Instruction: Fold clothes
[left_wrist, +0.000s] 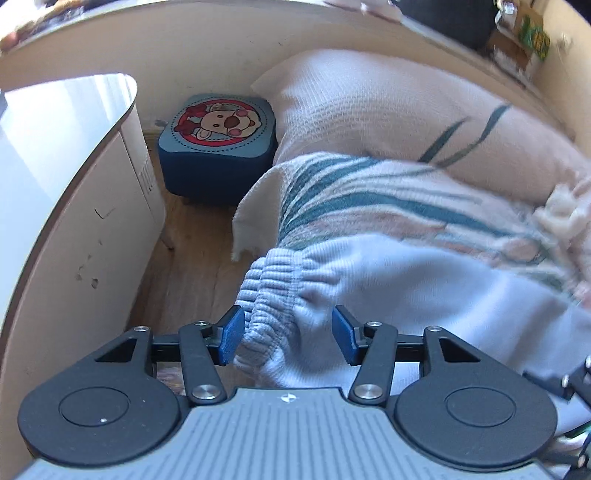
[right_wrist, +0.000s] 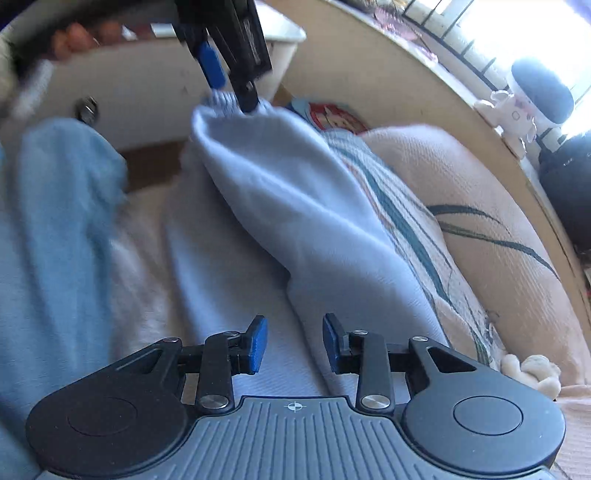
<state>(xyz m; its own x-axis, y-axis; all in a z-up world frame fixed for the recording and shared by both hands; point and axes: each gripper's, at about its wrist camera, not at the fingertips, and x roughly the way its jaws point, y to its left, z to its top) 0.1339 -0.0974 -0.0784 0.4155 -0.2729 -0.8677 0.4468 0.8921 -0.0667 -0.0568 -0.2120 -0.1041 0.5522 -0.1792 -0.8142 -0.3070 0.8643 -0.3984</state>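
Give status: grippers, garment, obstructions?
Left gripper open around the light blue garment's ribbed waistband. Right gripper open, empty, above the garment. Nothing blocking on the patterned bedspread.

A blue footstool (left_wrist: 218, 144) with a cartoon bear stands upper centre on the wooden floor (left_wrist: 195, 266), beside a cream cabinet (left_wrist: 74, 236) at left; sunlit barred window (right_wrist: 480, 33) upper right

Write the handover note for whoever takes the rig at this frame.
Left gripper: jaws apart either side of the light blue garment's ribbed waistband; pads not clearly pressing.
Right gripper: open, empty, over the garment's flat part.
Garment: lies on the striped blanket, waistband end raised near the left gripper.
Done: no finished fold visible.
Left: regrip, fold, smooth.
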